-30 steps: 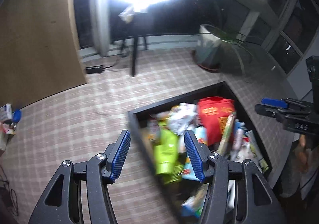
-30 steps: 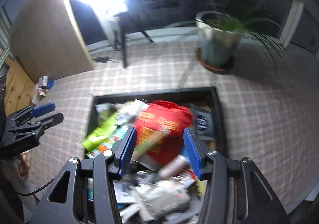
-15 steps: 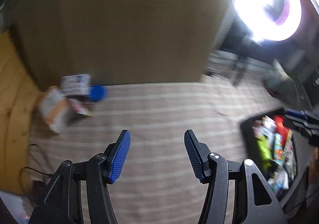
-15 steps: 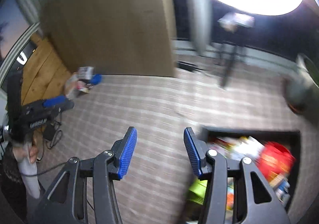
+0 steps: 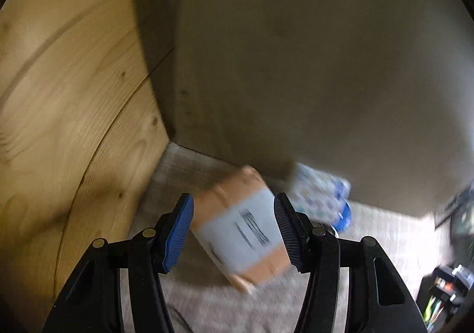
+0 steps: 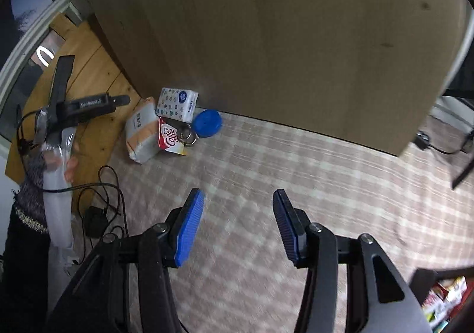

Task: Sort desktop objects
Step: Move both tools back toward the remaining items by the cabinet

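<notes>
My left gripper (image 5: 234,229) is open, and a tan pack with a white label (image 5: 246,229) lies on the checked cloth just beyond its blue pads. A white tissue pack (image 5: 320,194) and a blue lid (image 5: 343,216) lie behind it. In the right wrist view the same group shows: the tan pack (image 6: 141,130), the tissue pack (image 6: 177,104), a red Coffee-mate pouch (image 6: 169,135), a shiny metal piece (image 6: 186,134) and the blue lid (image 6: 207,123). My right gripper (image 6: 238,223) is open and empty above bare cloth. The left gripper (image 6: 89,106) shows at left there.
A large brown board (image 6: 281,37) stands behind the group. Wooden planks (image 5: 68,114) rise at the left. Black cables and an adapter (image 6: 96,220) lie on the cloth at left. The black tray of mixed items (image 6: 441,300) peeks in at the lower right corner.
Both grippers have swung left, away from the black tray. My left gripper has come close to the tan pack by the wooden planks. Both stay open.
</notes>
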`<state>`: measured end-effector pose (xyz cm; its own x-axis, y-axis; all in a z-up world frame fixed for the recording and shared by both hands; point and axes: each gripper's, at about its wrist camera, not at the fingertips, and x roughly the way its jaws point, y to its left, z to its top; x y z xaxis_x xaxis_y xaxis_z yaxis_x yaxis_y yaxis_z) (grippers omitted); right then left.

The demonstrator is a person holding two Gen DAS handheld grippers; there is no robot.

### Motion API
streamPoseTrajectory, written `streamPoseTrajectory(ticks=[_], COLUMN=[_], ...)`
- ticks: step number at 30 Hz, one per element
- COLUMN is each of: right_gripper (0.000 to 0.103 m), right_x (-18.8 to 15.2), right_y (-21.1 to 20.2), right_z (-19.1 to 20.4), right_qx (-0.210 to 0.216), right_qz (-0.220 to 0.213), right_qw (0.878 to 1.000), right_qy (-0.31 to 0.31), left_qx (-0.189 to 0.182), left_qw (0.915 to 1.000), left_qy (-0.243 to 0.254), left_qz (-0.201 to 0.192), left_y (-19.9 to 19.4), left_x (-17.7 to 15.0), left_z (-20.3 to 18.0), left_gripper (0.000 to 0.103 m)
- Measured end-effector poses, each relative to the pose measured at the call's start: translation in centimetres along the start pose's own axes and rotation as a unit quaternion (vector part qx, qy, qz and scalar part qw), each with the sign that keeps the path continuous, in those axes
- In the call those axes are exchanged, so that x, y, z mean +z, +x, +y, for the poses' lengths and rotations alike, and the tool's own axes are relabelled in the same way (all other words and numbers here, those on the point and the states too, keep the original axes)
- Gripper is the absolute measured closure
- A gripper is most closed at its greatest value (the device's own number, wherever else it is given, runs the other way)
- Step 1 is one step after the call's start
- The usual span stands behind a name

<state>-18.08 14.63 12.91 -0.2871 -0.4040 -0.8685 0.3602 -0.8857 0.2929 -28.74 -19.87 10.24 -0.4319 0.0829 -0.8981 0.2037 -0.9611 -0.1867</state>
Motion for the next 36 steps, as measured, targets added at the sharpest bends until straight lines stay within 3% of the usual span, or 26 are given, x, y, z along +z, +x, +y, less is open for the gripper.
streamPoseTrajectory(ticks=[6,10,14,17,19,21,24,28,31,36], right_gripper=[0.055,0.055,0.055,0.055,0.055,0.055,0.055,0.055,0.055,0.056], right_x=[0.7,0.7,0.6,0.4,0.2,0.2,0.6,1.6,2.9,4.3], right_y=[2.7,3.4,4.0,4.3,4.4,4.5,4.7,5.1,6.1,8.5], right_z=[-0.7,-1.8,-2.5,-2.5,-2.6,-3.0,-3.7,-4.3,-4.0,-3.0], right_qx=[0.008,0.009,0.013,0.014,0.014,0.014,0.020,0.026,0.030,0.032], right_qz=[0.016,0.021,0.024,0.026,0.028,0.028,0.026,0.018,0.007,0.004], right_qw=[1.000,0.999,0.999,0.999,0.999,0.999,0.998,0.998,0.997,0.997], right_qy=[0.011,0.024,0.037,0.034,0.033,0.036,0.048,0.061,0.067,0.071], left_qx=[-0.012,-0.039,-0.073,-0.117,-0.149,-0.159,-0.153,-0.105,-0.093,-0.114], left_qw=[0.9990,0.9988,0.9951,0.9857,0.9742,0.9687,0.9771,0.9922,0.9955,0.9933], left_qy=[-0.024,-0.005,0.050,0.097,0.140,0.164,0.136,0.067,0.020,-0.016], left_qz=[0.035,0.029,0.043,0.072,0.096,0.096,0.058,-0.004,-0.004,0.007], left_y=[4.4,4.6,4.8,4.9,4.8,4.1,2.4,1.5,3.2,6.4], left_x=[-0.1,-1.7,-4.9,-8.2,-10.6,-11.7,-10.5,-6.8,-5.4,-5.6], left_z=[1.6,0.0,-4.0,-7.8,-10.6,-12.1,-11.6,-8.7,-7.0,-6.9], left_gripper=[0.051,0.050,0.050,0.050,0.050,0.051,0.051,0.051,0.051,0.051])
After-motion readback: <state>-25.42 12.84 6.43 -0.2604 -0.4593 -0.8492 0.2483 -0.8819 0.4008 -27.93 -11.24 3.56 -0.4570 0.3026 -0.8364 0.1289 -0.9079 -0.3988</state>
